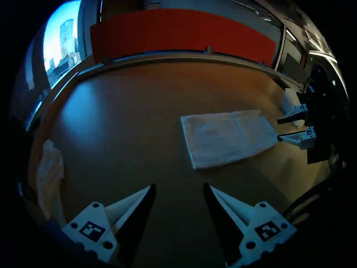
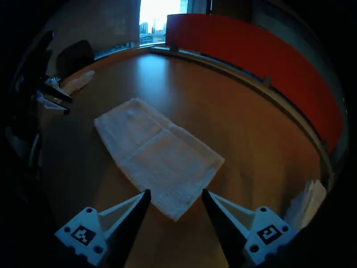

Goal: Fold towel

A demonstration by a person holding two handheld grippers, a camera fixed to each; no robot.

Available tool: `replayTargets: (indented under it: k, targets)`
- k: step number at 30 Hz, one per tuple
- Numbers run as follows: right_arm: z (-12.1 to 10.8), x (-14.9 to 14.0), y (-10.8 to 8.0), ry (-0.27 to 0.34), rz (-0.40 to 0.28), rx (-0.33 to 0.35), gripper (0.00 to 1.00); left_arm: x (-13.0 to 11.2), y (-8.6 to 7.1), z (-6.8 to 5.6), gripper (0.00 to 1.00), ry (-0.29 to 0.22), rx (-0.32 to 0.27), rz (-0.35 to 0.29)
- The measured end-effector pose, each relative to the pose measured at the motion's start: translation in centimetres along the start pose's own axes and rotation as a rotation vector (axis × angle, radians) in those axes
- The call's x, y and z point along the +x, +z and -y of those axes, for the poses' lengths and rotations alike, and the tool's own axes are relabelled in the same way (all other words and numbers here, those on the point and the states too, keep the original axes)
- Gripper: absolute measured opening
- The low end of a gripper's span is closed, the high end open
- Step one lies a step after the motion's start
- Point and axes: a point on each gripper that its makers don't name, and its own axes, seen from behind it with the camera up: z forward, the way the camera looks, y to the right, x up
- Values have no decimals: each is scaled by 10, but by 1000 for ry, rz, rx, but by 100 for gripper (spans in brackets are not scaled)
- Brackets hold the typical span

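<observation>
A white towel [image 1: 227, 137] lies flat on the wooden table [image 1: 134, 125], folded into a long rectangle. In the right gripper view the same towel [image 2: 156, 154] stretches from the middle toward my right gripper [image 2: 175, 195], whose fingers stand open just short of its near corner. My left gripper [image 1: 178, 190] is open over bare wood, well short of the towel, nothing between its fingers. The right gripper [image 1: 279, 129] appears at the towel's far end in the left gripper view. The left gripper [image 2: 66, 105] shows at the left in the right gripper view.
A crumpled white cloth [image 1: 48, 172] lies at the table's left edge, seen again as the cloth [image 2: 79, 81] in the right gripper view. Another white cloth [image 2: 308, 198] sits at the right edge. A red panel [image 1: 183, 33] runs behind the table. A window [image 1: 62, 38] is at the back left.
</observation>
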Motion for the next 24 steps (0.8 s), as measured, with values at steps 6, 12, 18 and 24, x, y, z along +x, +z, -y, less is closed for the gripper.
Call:
replayTargets:
  k: [6,12,18,24]
  targets:
    - [1,-11,1,-7,22,9,89,-7,-11,2,78,-26,11,-2]
    - [-1,-21,3,-13,43,15,86,-15,-18,4,77,-41,24,4]
    - [-5,-31,2,-18,75,21,76,-21,-22,4,78,-61,26,9]
    - [-4,-36,0,-33,90,39,72,-22,-24,7,78,-70,32,6]
